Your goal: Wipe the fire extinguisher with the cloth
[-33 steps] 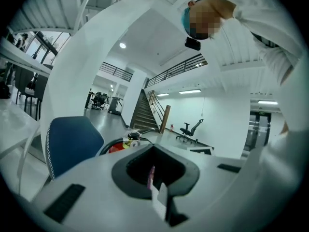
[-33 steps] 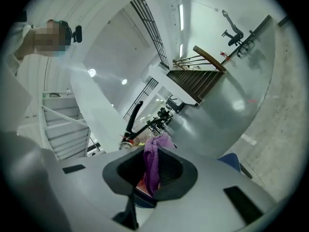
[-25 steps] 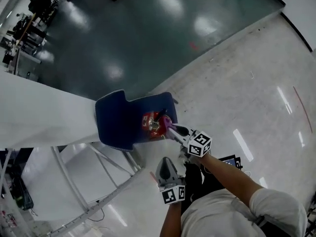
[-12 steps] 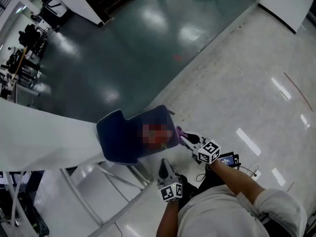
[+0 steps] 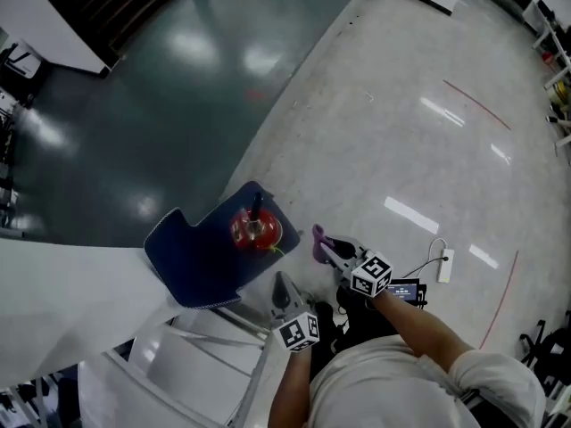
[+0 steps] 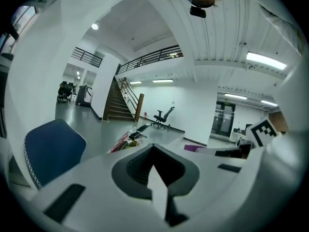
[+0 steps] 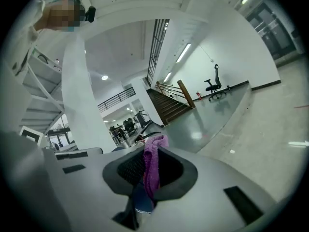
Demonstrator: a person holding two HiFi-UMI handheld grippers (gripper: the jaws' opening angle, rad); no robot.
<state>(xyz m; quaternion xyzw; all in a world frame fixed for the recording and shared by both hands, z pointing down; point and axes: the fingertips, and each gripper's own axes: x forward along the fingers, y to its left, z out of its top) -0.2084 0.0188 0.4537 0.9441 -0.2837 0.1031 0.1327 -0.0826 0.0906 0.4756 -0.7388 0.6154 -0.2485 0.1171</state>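
Note:
A red fire extinguisher [image 5: 254,228] with a black nozzle stands on the seat of a blue chair [image 5: 192,261]. My right gripper [image 5: 323,246] hangs just right of the chair, apart from the extinguisher, shut on a purple cloth [image 5: 318,236]. In the right gripper view the cloth [image 7: 153,166] is pinched between the jaws of the right gripper [image 7: 150,163]. My left gripper [image 5: 283,288] is below the chair's front edge, shut and holding nothing. The left gripper view shows the left gripper [image 6: 155,170], with the extinguisher [image 6: 126,139] and chair [image 6: 50,151] ahead to the left.
White stair framing [image 5: 71,283] runs along the left, close to the chair. A small screen device [image 5: 406,290] and a white power strip [image 5: 444,266] lie on the pale floor to the right. Dark green flooring [image 5: 134,78] spreads beyond the chair.
The right gripper with the cloth has drawn back to the right, off the extinguisher. The head view has swung, so chair and extinguisher sit further left. The left gripper stays shut.

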